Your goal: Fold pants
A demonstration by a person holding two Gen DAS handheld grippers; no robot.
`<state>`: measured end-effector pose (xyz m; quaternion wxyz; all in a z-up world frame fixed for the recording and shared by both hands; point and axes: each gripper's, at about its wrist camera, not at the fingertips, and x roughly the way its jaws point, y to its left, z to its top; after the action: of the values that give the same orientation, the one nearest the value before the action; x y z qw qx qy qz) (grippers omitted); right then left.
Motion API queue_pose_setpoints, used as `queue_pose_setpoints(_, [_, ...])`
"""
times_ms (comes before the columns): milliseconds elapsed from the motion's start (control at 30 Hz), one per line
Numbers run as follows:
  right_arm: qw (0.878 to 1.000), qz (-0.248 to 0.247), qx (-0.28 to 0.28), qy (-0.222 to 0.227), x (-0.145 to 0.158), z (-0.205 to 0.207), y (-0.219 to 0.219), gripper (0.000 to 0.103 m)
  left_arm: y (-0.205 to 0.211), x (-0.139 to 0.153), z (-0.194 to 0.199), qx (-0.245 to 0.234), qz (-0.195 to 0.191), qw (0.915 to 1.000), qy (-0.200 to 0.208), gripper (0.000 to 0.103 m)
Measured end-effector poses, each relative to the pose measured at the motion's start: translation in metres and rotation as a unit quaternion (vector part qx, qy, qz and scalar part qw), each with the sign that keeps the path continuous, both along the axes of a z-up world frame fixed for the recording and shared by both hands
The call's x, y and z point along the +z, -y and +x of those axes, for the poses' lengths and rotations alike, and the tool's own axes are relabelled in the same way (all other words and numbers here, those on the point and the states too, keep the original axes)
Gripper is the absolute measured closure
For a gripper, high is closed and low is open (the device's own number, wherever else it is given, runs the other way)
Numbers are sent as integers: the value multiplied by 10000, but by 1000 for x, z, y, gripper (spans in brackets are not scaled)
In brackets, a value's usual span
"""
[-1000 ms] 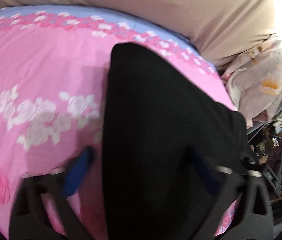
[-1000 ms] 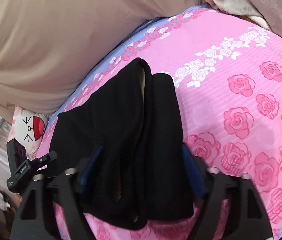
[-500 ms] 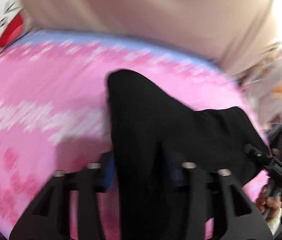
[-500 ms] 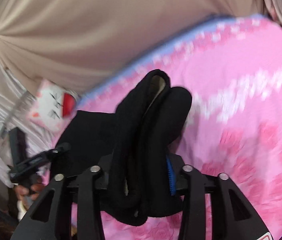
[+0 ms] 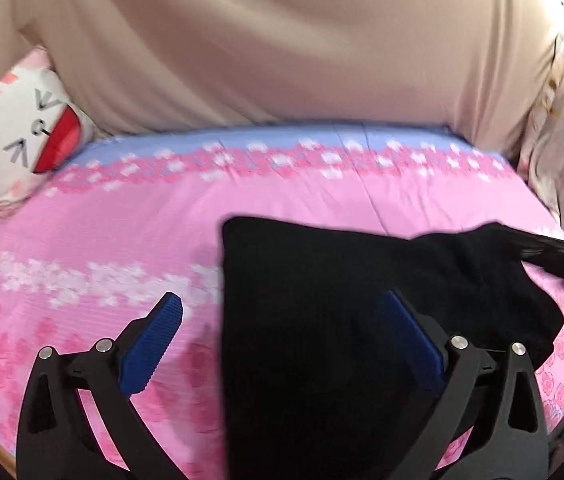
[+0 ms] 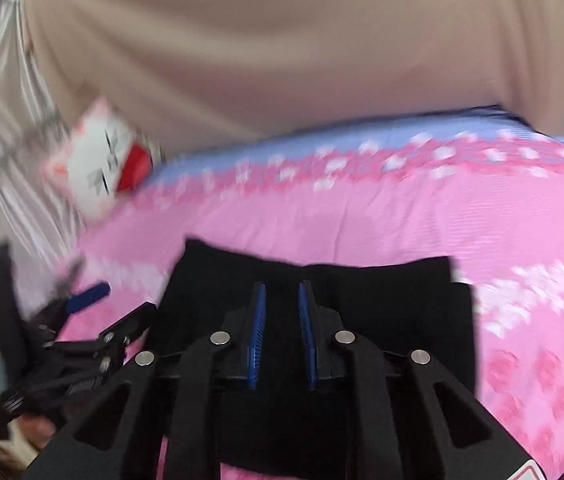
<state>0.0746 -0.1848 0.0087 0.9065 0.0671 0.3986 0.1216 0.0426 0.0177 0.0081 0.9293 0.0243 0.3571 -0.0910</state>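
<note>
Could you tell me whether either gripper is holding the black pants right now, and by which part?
Neither: the left gripper stands open and the right gripper has closed on nothing; the black pants lie on the bedspread.

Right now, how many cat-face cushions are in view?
1. The cat-face cushion sits at the far left corner of the pink bedspread, against the beige fabric, and shows in both wrist views. Others could be hidden beyond the frame.

The left tongs (image 5: 282, 328) point downward, their jaws just sprung wide apart with nothing pinched between them. The right tongs (image 6: 280, 320), angled down likewise, have just closed to a narrow slit, gripping nothing.
</note>
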Motion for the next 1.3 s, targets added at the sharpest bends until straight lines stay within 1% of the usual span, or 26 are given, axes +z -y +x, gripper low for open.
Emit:
queue_pose_setpoints(33, [9984, -385, -407, -126, -17, 18, 14, 91, 5, -5, 4, -6, 26, 10000, -69, 5])
queue_pose_setpoints(67, [9947, -614, -768, -283, -32, 30, 31, 103, 8, -9, 5, -19, 70, 9999, -114, 5])
queue_pose_setpoints(100, [9922, -575, -1038, -376, -42, 36, 49, 103, 12, -15, 10, 14, 172, 9997, -169, 5])
queue_pose_setpoints(133, [9920, -288, -1156, -418, -45, 35, 64, 103, 15, -22, 15, 46, 270, 9993, -236, 5])
queue_pose_setpoints(167, [9923, 97, -1151, -438, -42, 31, 74, 103, 15, -29, 17, 79, 351, 9988, -339, 5])
queue_pose_setpoints(200, [9928, 210, -1118, -373, -36, 24, 77, 103, 13, -33, 17, 84, 342, 9986, -389, 5])
queue_pose_setpoints(267, [9950, 111, -991, 55, -14, -1, 70, 94, 9, -37, 18, 142, 306, 9984, -450, 5])
queue_pose_setpoints(333, [9961, 102, -843, 219, -9, -17, 65, 94, 7, -39, 18, 156, 230, 9983, -514, 5])
queue_pose_setpoints(367, [9962, -38, -862, 142, -16, -19, 64, 94, 7, -39, 18, 173, 217, 9982, -526, 5])
queue_pose_setpoints(400, [9948, -316, -965, -97, -33, -17, 66, 94, 7, -38, 16, 176, 228, 9982, -517, 5])
queue_pose_setpoints(433, [9940, -334, -1021, -226, -42, -17, 73, 97, 8, -38, 15, 182, 250, 9983, -498, 5])
queue_pose_setpoints(500, [9935, 122, -1122, -162, -36, -31, 84, 98, 9, -37, 13, 167, 249, 9983, -499, 5])
queue_pose_setpoints(533, [9933, 175, -1139, -86, -28, -39, 86, 97, 9, -36, 11, 186, 279, 9982, -497, 5])
queue_pose_setpoints(600, [9929, 118, -1151, 288, -9, -63, 85, 95, 9, -35, 7, 174, 309, 9982, -485, 5])
queue_pose_setpoints(633, [9930, 66, -1129, 336, -6, -68, 85, 95, 9, -33, 4, 173, 331, 9982, -468, 5])
queue_pose_setpoints(700, [9934, -148, -1130, 146, -15, -72, 86, 94, 10, -30, 0, 204, 376, 9982, -416, 5])
queue_pose_setpoints(733, [9932, -256, -1133, -116, -33, -69, 88, 94, 10, -30, -2, 207, 395, 9982, -407, 5])
queue_pose_setpoints(767, [9932, -184, -1139, -152, -40, -71, 92, 94, 11, -29, -4, 200, 409, 9982, -399, 5])
queue_pose_setpoints(833, [9921, 120, -1243, -100, -36, -83, 99, 92, 13, -27, -9, 181, 458, 9980, -389, 5])
queue_pose_setpoints(867, [9916, 204, -1278, -21, -28, -89, 101, 91, 15, -26, -11, 177, 491, 9979, -381, 5])
queue_pose_setpoints(933, [9919, 176, -1254, 140, -18, -97, 100, 91, 17, -23, -18, 151, 553, 9977, -349, 5])
queue_pose_setpoints(1000, [9925, 45, -1207, 198, -11, -106, 98, 91, 19, -20, -24, 133, 592, 9977, -293, 5])
queue_pose_setpoints(1133, [9912, 55, -1303, 211, -11, -119, 105, 90, 25, -17, -36, 120, 688, 9973, -215, 5])
queue_pose_setpoints(1200, [9908, 92, -1333, 214, -13, -127, 109, 84, 29, -16, -41, 123, 748, 9970, -181, 5])
queue_pose_setpoints(1300, [9898, 19, -1393, 283, -12, -133, 108, 80, 33, -14, -50, 134, 833, 9964, -130, 5])
